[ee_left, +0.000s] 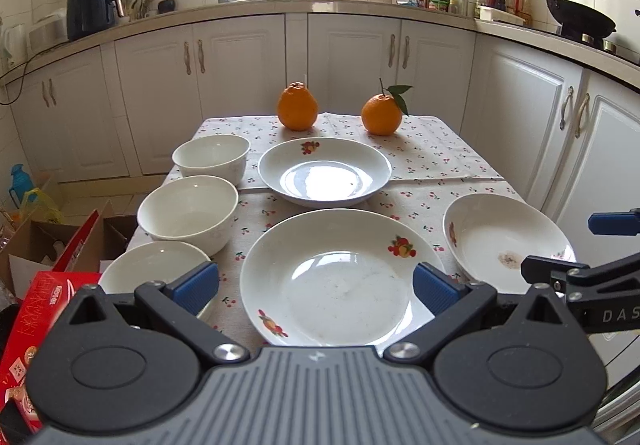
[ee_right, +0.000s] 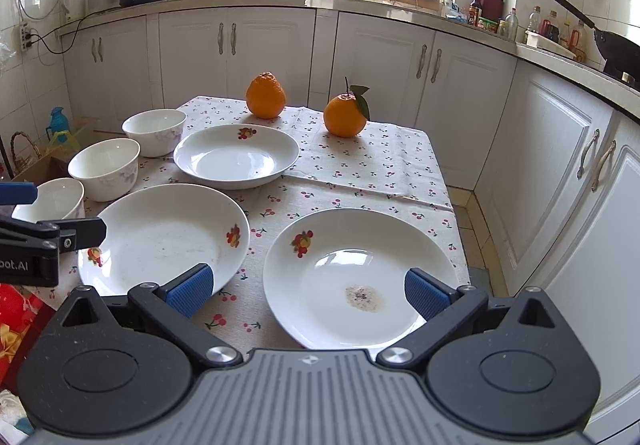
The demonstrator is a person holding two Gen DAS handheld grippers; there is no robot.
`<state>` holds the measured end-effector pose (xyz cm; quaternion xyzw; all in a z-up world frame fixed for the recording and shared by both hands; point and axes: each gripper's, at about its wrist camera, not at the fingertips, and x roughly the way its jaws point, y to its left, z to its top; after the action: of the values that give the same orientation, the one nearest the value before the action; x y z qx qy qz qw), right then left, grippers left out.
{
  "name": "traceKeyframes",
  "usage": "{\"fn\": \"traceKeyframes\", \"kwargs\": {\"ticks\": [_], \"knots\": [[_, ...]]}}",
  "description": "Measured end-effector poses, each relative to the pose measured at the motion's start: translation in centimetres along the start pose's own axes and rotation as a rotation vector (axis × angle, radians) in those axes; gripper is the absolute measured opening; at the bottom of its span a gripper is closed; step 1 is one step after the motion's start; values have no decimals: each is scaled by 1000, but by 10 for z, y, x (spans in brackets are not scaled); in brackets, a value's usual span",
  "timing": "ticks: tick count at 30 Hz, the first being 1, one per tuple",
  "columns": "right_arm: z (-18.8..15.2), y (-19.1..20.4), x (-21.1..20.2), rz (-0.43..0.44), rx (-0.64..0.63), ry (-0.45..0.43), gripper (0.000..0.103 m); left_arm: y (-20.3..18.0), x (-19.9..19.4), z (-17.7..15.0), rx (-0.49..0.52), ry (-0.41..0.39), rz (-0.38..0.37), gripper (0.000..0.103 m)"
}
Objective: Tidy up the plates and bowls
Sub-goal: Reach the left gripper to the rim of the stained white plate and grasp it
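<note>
Three white fruit-print plates lie on the cherry-print tablecloth: a far plate (ee_left: 324,171) (ee_right: 236,156), a near-left plate (ee_left: 340,279) (ee_right: 164,235) and a near-right plate with a brown stain (ee_left: 506,241) (ee_right: 360,277). Three white bowls stand in a row along the left edge: far (ee_left: 212,157) (ee_right: 155,131), middle (ee_left: 188,211) (ee_right: 105,168), near (ee_left: 154,265) (ee_right: 52,201). My left gripper (ee_left: 316,287) is open and empty above the near-left plate. My right gripper (ee_right: 306,291) is open and empty above the stained plate.
Two oranges (ee_left: 298,111) (ee_left: 381,114) sit at the table's far edge. White kitchen cabinets (ee_left: 240,85) surround the table. Cardboard boxes and a red box (ee_left: 44,305) stand on the floor to the left.
</note>
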<state>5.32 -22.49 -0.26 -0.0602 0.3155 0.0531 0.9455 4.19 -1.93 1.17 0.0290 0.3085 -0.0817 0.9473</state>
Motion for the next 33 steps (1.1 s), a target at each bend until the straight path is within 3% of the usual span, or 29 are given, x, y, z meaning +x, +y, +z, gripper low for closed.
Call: {"fn": "traceKeyframes", "kwargs": {"ticks": [11,20,27,33], "knots": [[-20,-44,12,33,-52,27,103,-20,28,23,66,34,-110,102],[-52,-72,32,63,4,149,103,-46,52,27,182,74,-164,102],[-63,-84,54,152,51,191,103,-63,69,34,235,119,-251,102],[-62,-86,65,197,21,199,103,-87,90,40,342,169,-252,102]]}}
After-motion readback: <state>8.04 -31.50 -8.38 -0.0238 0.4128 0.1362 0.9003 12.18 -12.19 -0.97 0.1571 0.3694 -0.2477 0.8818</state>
